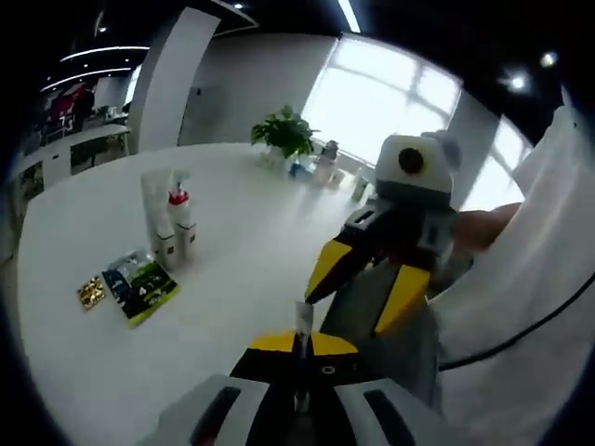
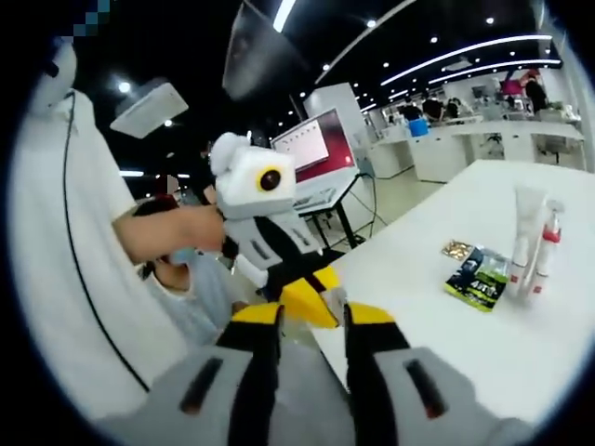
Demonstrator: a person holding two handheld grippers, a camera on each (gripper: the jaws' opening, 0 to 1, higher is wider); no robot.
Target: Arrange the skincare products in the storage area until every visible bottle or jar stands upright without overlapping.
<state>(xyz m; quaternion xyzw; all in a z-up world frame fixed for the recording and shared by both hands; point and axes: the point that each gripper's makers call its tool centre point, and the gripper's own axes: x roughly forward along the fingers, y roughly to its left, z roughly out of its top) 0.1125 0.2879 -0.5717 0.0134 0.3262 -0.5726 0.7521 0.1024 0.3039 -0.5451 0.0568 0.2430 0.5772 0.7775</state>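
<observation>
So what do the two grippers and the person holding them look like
Both grippers have black jaws with yellow tips on a pale grey body. In the left gripper view the left gripper rises from the bottom, and the right gripper enters from the right, its upper body white. The right gripper view shows the left gripper's white upper body too. The person wears a white top with a thin black cable running down it.

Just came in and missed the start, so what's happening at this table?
A person in white holds a claw in each hand above the near edge of a white table. The left claw looks closed on nothing, the right claw is open and empty. The skincare items are untouched: a white tube and a red-collared spray bottle stand upright together, with a green packet and a small gold packet lying flat beside them. Sorting has not begun.
</observation>
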